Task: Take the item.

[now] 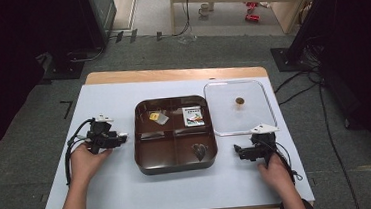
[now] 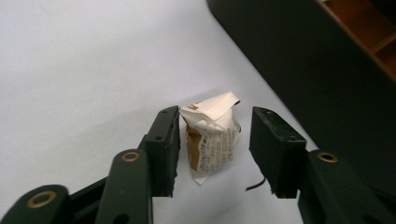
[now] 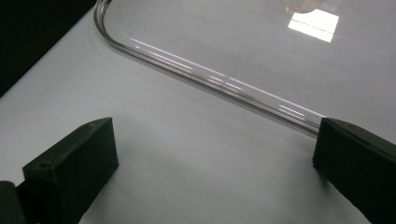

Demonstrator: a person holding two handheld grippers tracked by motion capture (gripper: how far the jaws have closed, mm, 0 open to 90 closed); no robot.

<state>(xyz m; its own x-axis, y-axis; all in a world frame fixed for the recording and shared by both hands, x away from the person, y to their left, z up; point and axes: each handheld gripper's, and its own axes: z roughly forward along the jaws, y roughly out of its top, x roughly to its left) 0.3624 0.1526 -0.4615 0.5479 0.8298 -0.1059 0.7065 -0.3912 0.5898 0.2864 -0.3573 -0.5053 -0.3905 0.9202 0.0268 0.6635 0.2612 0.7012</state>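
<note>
sachet (image 2: 211, 135) — print too small, illegible

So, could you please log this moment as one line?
left gripper: open around packet, on table | right gripper: open, empty, beside clear lid | brown tray: uncovered

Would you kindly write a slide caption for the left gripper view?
Left gripper with its jaws apart around a small crumpled paper packet on the white table, beside the dark tray.

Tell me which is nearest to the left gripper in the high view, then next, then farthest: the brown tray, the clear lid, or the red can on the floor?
From the left gripper:
1. Brown tray, just beside it.
2. Clear lid, past the tray.
3. Red can, on the far floor.
</note>
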